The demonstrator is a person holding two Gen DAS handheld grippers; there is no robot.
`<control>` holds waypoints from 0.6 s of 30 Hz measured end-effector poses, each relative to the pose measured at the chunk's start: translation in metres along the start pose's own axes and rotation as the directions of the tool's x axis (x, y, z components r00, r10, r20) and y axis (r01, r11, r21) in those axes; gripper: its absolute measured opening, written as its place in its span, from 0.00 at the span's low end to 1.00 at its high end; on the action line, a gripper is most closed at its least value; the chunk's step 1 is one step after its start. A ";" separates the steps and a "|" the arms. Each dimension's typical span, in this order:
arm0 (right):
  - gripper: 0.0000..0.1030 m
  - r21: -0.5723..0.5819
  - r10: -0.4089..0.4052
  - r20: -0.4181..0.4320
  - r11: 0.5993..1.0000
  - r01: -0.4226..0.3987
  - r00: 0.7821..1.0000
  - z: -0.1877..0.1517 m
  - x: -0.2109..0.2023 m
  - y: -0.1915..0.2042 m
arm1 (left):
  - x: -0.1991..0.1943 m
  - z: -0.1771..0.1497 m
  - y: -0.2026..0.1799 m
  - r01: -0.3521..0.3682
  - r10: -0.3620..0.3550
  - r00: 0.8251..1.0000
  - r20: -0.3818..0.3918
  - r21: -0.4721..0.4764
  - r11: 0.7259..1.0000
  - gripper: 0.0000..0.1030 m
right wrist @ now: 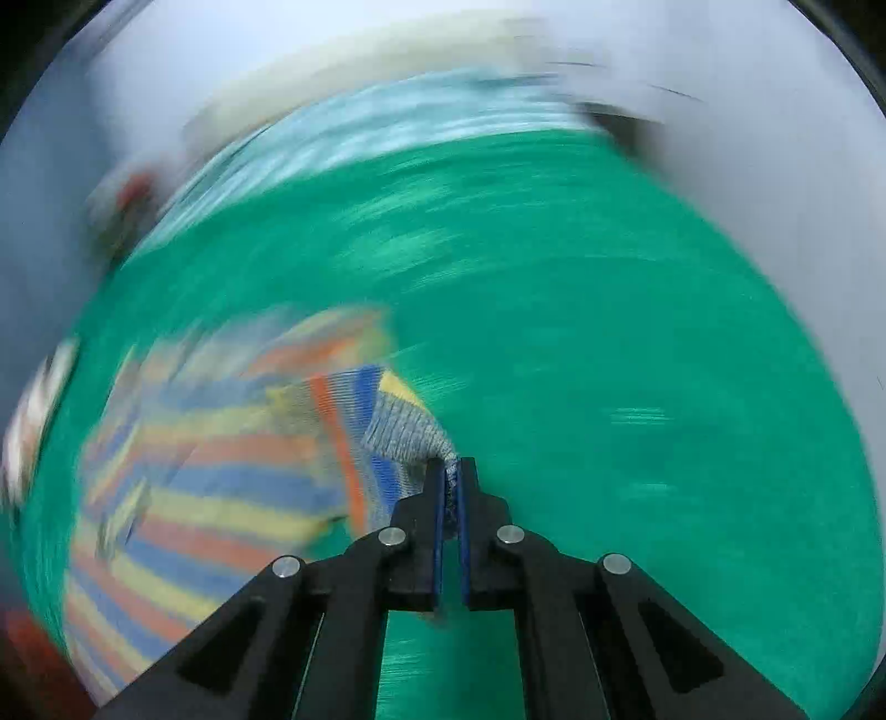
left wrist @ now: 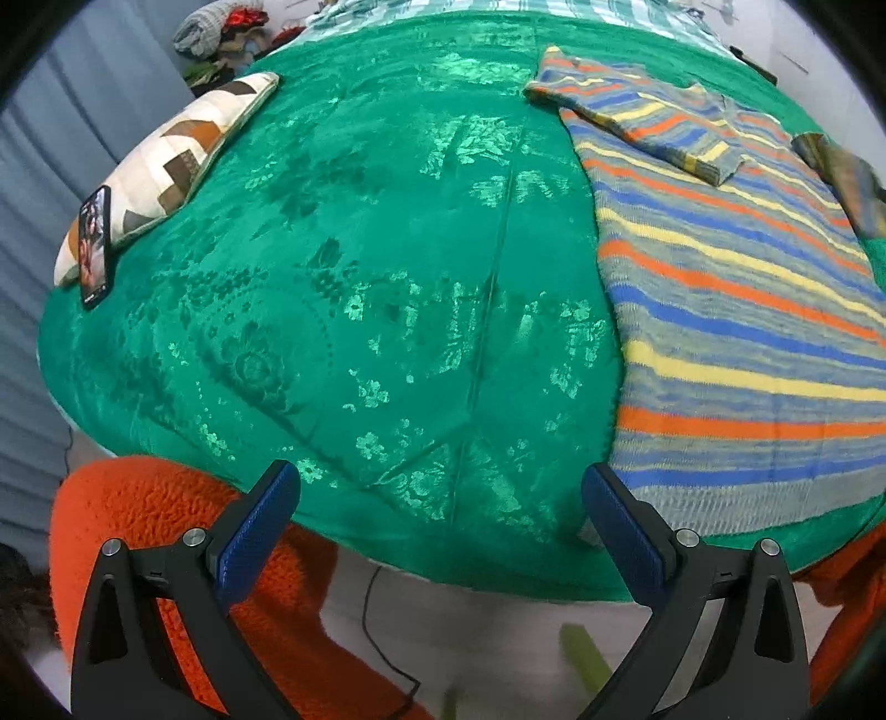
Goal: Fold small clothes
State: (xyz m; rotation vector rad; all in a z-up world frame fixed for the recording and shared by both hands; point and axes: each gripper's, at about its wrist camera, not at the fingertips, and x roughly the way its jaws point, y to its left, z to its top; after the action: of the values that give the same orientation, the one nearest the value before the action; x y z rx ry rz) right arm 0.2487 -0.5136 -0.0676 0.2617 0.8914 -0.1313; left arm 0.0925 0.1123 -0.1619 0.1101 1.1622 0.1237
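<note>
A small striped knit sweater (left wrist: 736, 288) in grey, blue, orange and yellow lies flat on the green bedspread (left wrist: 360, 249), on the right of the left wrist view, with its left sleeve (left wrist: 653, 116) folded across the chest. My left gripper (left wrist: 440, 493) is open and empty, above the near edge of the bed, left of the sweater's hem. In the blurred right wrist view my right gripper (right wrist: 452, 471) is shut on the grey ribbed cuff (right wrist: 407, 429) of the sweater's other sleeve and holds it lifted over the sweater (right wrist: 210, 487).
A patterned pillow (left wrist: 171, 160) with a phone (left wrist: 94, 246) leaning on it lies at the bed's left edge. A pile of clothes (left wrist: 221, 33) sits at the far left. An orange fleece (left wrist: 183, 554) hangs below the near edge, over a floor cable (left wrist: 371, 620).
</note>
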 end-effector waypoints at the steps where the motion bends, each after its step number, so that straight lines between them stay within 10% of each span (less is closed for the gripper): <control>1: 0.04 0.075 -0.024 0.001 0.997 0.024 1.000 0.006 0.000 -0.028 | 0.000 0.001 -0.001 0.002 -0.002 1.000 -0.001 0.000 1.000 0.99; 5: 0.04 0.203 -0.075 -0.048 0.976 0.083 0.996 0.004 0.003 -0.101 | 0.000 0.004 -0.008 0.013 -0.013 1.000 -0.013 0.002 1.000 0.99; 14: 0.03 0.298 -0.147 -0.147 0.936 0.186 0.978 -0.016 0.035 -0.127 | -0.005 0.005 -0.027 -0.013 0.014 1.000 -0.023 0.051 0.999 0.99; 18: 0.04 0.305 -0.069 -0.132 0.946 0.107 0.989 -0.020 0.041 -0.128 | -0.004 0.003 -0.030 -0.018 0.020 0.999 -0.035 0.057 0.998 0.99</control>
State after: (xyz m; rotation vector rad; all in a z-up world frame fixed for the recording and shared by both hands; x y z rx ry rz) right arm 0.2312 -0.6313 -0.1335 0.5290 1.0021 -0.3439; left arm 0.0953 0.0824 -0.1618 0.1698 1.2009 0.1093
